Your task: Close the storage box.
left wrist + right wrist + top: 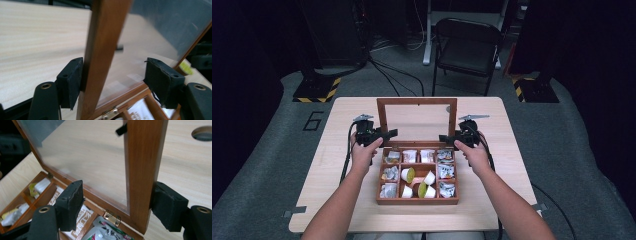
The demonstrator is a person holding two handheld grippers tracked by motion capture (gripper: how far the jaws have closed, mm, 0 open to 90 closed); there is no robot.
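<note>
Both open hand-held grippers, left (pixel 388 133) and right (pixel 447 138), straddled the lid (pixel 417 103)'s side rails; we judged even, matched pressure best.

I see a black folding chair (pixel 467 47) beyond the table (pixel 342 115) | grey carpet (pixel 272 165) | hazard-striped base plates (pixel 317 90) | floor cables (pixel 397 70)
</note>
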